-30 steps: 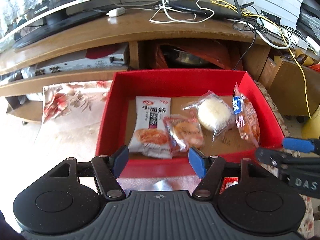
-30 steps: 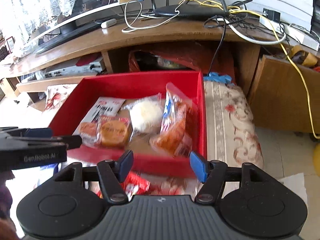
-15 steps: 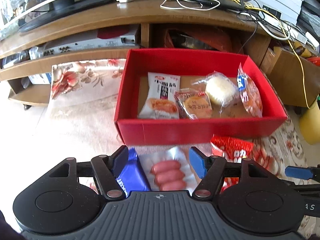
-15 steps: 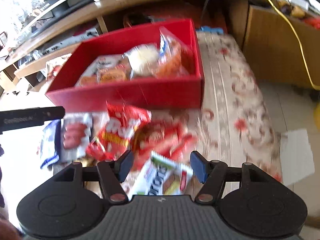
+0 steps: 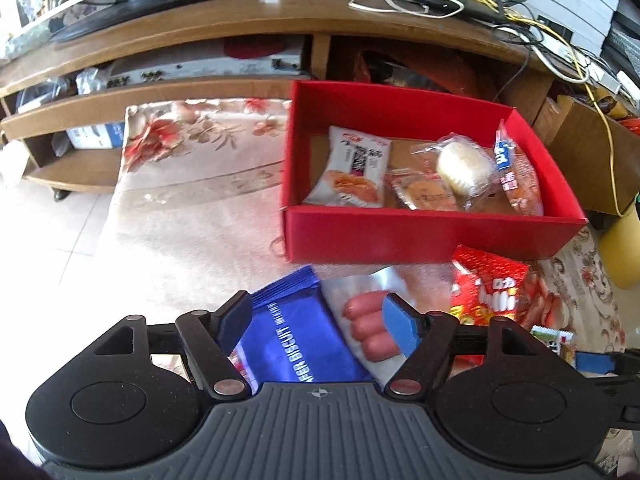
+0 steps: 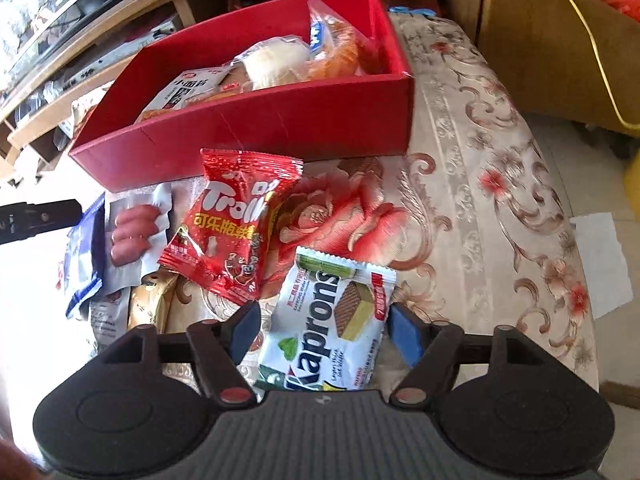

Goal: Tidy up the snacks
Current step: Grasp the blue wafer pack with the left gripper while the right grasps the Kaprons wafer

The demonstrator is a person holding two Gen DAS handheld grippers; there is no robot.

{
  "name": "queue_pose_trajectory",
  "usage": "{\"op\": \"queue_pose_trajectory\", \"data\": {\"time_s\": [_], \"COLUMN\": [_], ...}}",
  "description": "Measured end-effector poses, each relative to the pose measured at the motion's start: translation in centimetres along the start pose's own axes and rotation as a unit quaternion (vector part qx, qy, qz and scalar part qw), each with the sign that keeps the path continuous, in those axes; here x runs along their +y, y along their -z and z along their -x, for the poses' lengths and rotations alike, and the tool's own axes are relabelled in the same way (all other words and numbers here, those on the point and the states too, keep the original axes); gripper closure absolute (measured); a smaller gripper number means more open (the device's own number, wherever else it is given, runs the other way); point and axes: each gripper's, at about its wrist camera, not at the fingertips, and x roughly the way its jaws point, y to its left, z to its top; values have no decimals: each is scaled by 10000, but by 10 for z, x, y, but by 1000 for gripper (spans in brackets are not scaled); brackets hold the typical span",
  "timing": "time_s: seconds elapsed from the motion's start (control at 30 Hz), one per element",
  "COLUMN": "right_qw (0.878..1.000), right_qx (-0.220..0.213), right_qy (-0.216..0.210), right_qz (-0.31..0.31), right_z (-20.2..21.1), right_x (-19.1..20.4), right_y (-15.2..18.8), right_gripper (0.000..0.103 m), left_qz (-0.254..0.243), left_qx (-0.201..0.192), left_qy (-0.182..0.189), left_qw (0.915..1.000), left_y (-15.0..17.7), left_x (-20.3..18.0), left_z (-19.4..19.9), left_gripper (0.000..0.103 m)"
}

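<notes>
Right wrist: Kaprons wafer pack (image 6: 336, 320), Trolli bag (image 6: 232, 220); left wrist: "BISCUIT" pack (image 5: 296, 344).

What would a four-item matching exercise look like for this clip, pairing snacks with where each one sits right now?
Things:
1. round white cake
2. blue biscuit pack
3. wafer pack
4. red candy bag

Places:
A. between the open fingers of the right hand-held gripper
B. inside the red box
C. on the flowered cloth just in front of the box, no gripper around it
D. between the open fingers of the left hand-held gripper, beside the sausage pack

Pairs: 1-B, 2-D, 3-A, 4-C
</notes>
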Motion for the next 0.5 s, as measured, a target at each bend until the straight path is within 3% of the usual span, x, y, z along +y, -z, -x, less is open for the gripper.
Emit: {"op": "queue_pose_trajectory", "data": {"time_s": [0.2,0.3,0.5], "right_qw": [9965,9957,9954], "right_qx": [-121,-153,-154], "right_qy": [344,229,124], "right_qz": [747,879,941], "right_z": [-4,-1,1], "right_x": [15,15,10], "right_y": [4,5,6], "right_gripper": [36,45,47], "left_qz": [400,516,887], "left_qx": [315,419,846], "left_qy": [35,0,19], "left_qw": [9987,9978,9925], "left_y": [-1,-1,6], "left_x": [15,17,24], "left_z": [-12,-17,-40], "left_gripper": [20,18,20]}}
